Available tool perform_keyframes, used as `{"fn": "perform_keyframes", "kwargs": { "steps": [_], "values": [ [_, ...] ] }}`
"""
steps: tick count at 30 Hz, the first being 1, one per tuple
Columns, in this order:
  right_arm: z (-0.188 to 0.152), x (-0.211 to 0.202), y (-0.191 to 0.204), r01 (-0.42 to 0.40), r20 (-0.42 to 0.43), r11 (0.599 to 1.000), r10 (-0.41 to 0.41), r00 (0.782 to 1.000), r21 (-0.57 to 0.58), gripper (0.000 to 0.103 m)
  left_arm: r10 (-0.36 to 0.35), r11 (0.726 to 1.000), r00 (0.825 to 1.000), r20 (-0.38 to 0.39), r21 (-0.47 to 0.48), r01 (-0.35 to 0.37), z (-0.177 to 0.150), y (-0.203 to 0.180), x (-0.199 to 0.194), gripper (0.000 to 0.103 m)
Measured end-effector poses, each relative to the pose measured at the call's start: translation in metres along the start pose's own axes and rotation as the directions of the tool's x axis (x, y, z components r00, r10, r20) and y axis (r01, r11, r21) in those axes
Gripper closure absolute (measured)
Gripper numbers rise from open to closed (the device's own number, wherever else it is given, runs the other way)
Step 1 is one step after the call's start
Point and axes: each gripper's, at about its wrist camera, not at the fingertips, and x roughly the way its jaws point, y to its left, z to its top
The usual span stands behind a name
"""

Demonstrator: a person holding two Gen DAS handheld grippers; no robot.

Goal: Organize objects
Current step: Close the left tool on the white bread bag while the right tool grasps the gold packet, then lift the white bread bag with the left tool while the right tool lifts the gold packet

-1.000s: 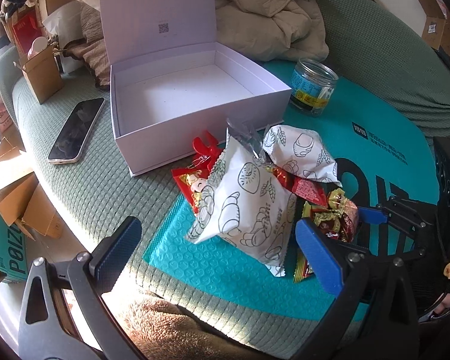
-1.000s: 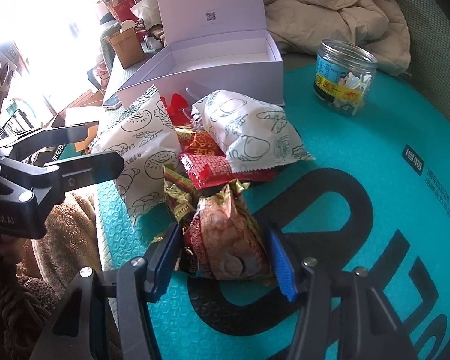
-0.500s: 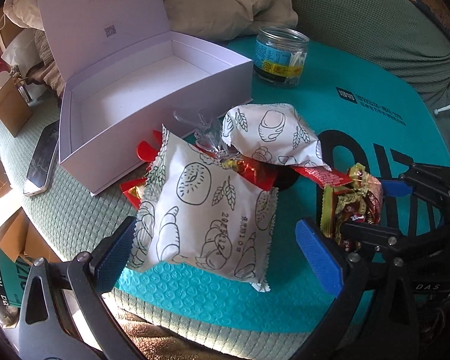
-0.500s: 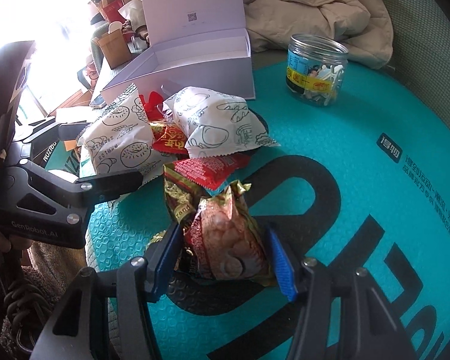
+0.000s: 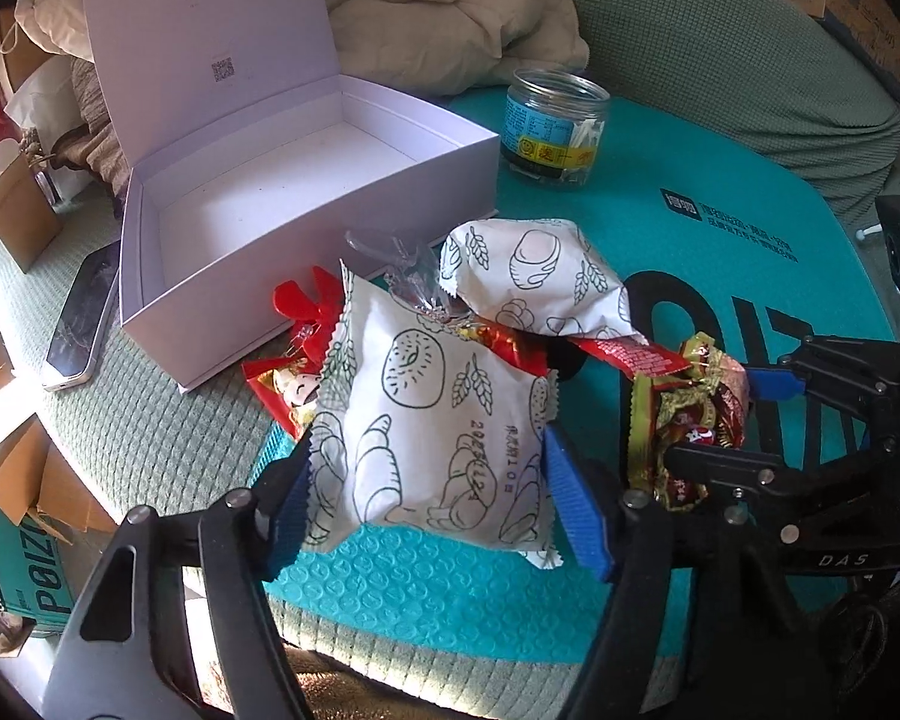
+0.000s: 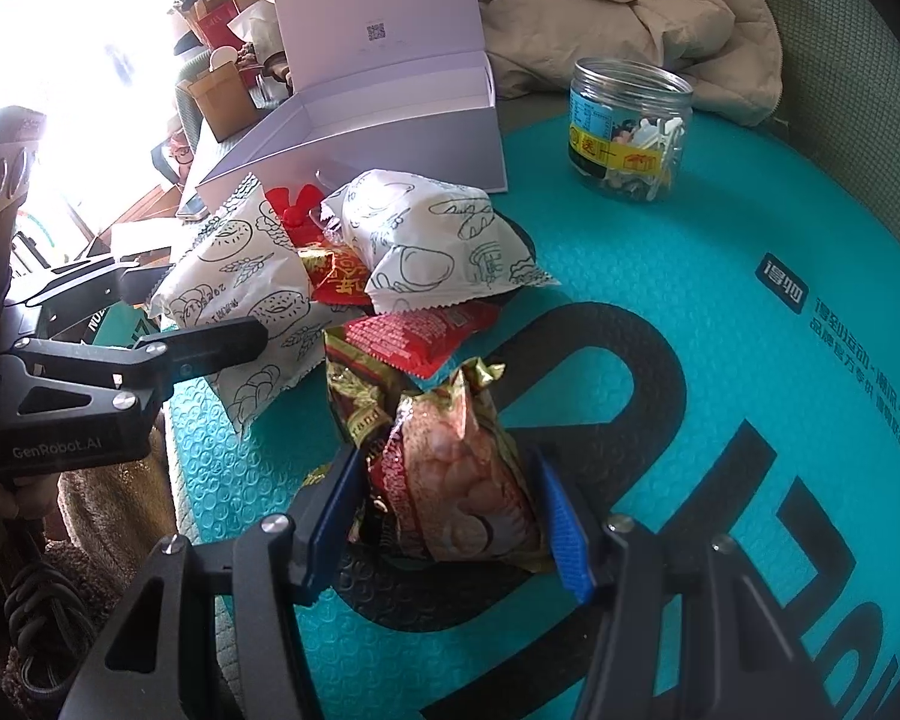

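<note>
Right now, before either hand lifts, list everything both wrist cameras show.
White bread-print packet: one, between the closing left jaws.
Second white packet: one, behind it on the pile.
Red-gold snack bag: one, clamped by the right gripper.
Red wrappers: several, mid-pile.
Box: one, white, open, empty.
Jar: one, clear, lidless, on teal mat.
Phone: one, dark, left of box.
Beige jacket: one, behind.
Left gripper: black, blue pads.
Right gripper: same.

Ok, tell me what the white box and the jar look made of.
White box: looks like rigid matte card, with flat stiff walls and a hinged lid. Jar: clear glossy plastic or glass, contents show through; which one is unclear.
</note>
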Motion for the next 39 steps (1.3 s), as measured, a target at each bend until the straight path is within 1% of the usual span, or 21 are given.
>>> {"fn": "perform_keyframes", "kwargs": {
  "steps": [2, 3, 5, 7, 11, 14, 18, 21, 24, 25, 26, 29, 35, 39],
  "values": [
    [0.001, 0.000, 0.001, 0.003, -0.002, 1.000, -0.003, 1.000, 0.000, 0.045, -0.007, 1.000, 1.000, 0.006, 0.006, 0.007, -0.002, -0.001, -0.005, 0.042],
    [0.001, 0.000, 0.001, 0.005, -0.002, 1.000, -0.005, 1.000, -0.001, 0.045, -0.013, 1.000, 1.000, 0.007, 0.007, 0.013, -0.003, -0.002, -0.007, 0.043],
    [0.001, -0.001, 0.001, 0.008, -0.003, 1.000, -0.008, 1.000, -0.001, 0.045, -0.036, 0.999, 0.999, 0.004, -0.001, 0.036, -0.004, -0.001, -0.010, 0.047],
    [0.000, -0.001, 0.001, 0.009, -0.005, 1.000, -0.009, 1.000, 0.001, 0.045, -0.070, 0.997, 0.998, -0.002, -0.019, 0.070, -0.007, 0.001, -0.011, 0.049],
    [-0.002, -0.004, 0.001, 0.015, -0.007, 1.000, -0.015, 1.000, -0.001, 0.045, -0.097, 0.995, 0.995, -0.006, -0.022, 0.097, -0.011, 0.001, -0.015, 0.053],
    [-0.003, -0.005, 0.001, 0.023, -0.008, 1.000, -0.023, 1.000, -0.007, 0.045, -0.128, 0.992, 0.991, -0.023, -0.011, 0.128, -0.014, -0.004, -0.018, 0.054],
    [-0.005, -0.008, 0.003, 0.033, -0.013, 0.999, -0.033, 0.999, -0.026, 0.045, -0.180, 0.983, 0.982, -0.066, 0.024, 0.182, -0.020, -0.013, -0.021, 0.054],
    [-0.006, -0.009, 0.001, 0.036, -0.018, 0.999, -0.036, 0.999, -0.035, 0.045, -0.174, 0.982, 0.982, -0.072, 0.059, 0.178, -0.022, -0.021, -0.023, 0.054],
    [-0.007, -0.010, -0.001, 0.037, -0.022, 0.998, -0.038, 0.999, -0.040, 0.045, -0.164, 0.984, 0.983, -0.087, 0.058, 0.169, -0.022, -0.021, -0.018, 0.048],
    [-0.007, -0.010, -0.001, 0.038, -0.023, 0.998, -0.039, 0.999, -0.042, 0.044, -0.158, 0.985, 0.982, -0.100, 0.054, 0.164, -0.022, -0.021, -0.015, 0.044],
    [-0.008, -0.010, -0.001, 0.039, -0.025, 0.998, -0.040, 0.999, -0.044, 0.042, -0.155, 0.986, 0.981, -0.115, 0.049, 0.161, -0.023, -0.021, -0.012, 0.040],
    [-0.009, -0.008, -0.003, 0.046, -0.032, 0.998, -0.047, 0.998, -0.041, 0.037, -0.156, 0.987, 0.975, -0.157, 0.024, 0.162, -0.025, -0.020, -0.001, 0.033],
    [-0.011, -0.003, -0.005, 0.027, -0.043, 0.999, -0.028, 0.999, -0.017, 0.032, -0.196, 0.980, 0.963, -0.186, -0.046, 0.191, -0.027, -0.012, 0.013, 0.027],
    [-0.011, 0.001, -0.009, 0.012, -0.044, 1.000, -0.012, 0.999, 0.007, 0.030, -0.182, 0.983, 0.966, -0.181, -0.025, 0.181, -0.028, -0.013, 0.014, 0.025]
  ]
}}
